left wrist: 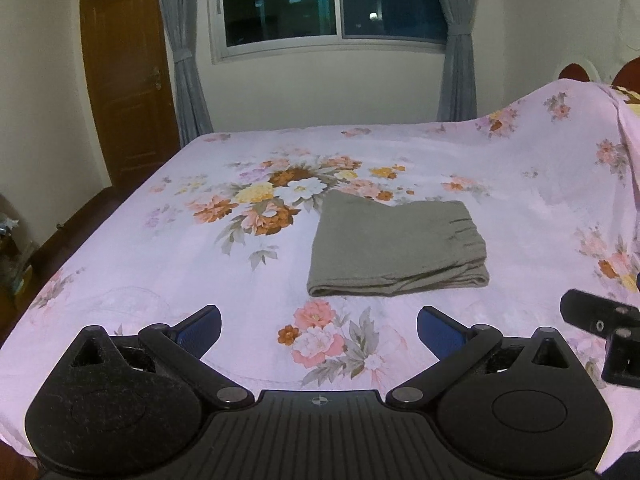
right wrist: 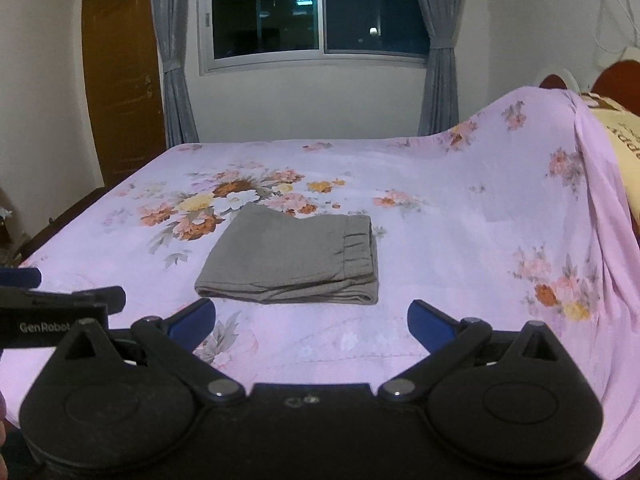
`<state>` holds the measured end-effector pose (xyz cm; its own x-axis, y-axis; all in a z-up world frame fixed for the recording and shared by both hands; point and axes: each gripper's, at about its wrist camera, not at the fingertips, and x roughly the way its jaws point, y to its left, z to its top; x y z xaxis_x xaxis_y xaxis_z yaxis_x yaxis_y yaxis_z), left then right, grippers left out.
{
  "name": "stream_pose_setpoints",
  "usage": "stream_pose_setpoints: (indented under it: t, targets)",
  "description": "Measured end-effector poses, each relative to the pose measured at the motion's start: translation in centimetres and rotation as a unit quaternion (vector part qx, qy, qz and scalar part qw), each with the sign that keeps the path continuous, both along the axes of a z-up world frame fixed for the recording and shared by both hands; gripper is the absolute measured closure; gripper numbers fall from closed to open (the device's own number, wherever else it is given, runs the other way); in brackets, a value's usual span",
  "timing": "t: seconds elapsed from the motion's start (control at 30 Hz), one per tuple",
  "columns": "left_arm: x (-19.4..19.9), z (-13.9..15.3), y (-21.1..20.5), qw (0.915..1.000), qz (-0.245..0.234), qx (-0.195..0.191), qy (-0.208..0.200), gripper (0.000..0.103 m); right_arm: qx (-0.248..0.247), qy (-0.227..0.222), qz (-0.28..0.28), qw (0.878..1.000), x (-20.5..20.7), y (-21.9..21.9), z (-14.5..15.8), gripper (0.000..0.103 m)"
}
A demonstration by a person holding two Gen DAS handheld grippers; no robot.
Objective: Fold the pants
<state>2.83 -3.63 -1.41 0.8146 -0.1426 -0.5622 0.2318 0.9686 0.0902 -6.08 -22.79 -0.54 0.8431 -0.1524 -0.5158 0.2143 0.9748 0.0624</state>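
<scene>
Pants (left wrist: pixel 396 248) folded compact, flat mid-bed (left wrist: pixel 160 272). Left tongs (left wrist: pixel 319 326) and right tongs (right wrist: pixel 310 318) spread wide, empty, short of near fold. Probably finished; only square edges lightly.

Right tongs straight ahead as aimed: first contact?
Probably the pants. The right tongs are open, empty and aimed at the folded stack's near edge. Only a strip of bedsheet lies between. If the aim dips lower than it looks, they would meet the sheet first; depth is unclear.

pants (left wrist: pixel 396 248) on bed (left wrist: pixel 160 264), window (left wrist: pixel 336 0) behind
</scene>
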Motion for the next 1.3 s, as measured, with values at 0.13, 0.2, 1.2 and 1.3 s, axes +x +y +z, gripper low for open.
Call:
stream_pose_setpoints:
  t: [0.13,0.2,1.2,1.3]
  targets:
    - [-1.0,0.1,-0.2,1.0000,-0.009,0.003,-0.003,0.000,-0.002,-0.007,-0.008,1.000,-0.9,0.0,0.3,0.000]
    - [-1.4,0.2,-0.4,0.9999,-0.012,0.003,-0.001,0.000,-0.005,-0.009,-0.016,1.000,-1.2,-0.1,0.5,0.000]
    - [-3.0,2.1,-1.1,0.9996,-0.019,-0.004,-0.021,0.000,0.008,-0.027,-0.028,0.999,-2.4,-0.3,1.2,0.000]
    - [-2.9,2.0,-1.2,0.9996,-0.019,-0.004,-0.021,0.000,0.011,-0.026,-0.027,0.999,-2.2,-0.3,1.1,0.000]
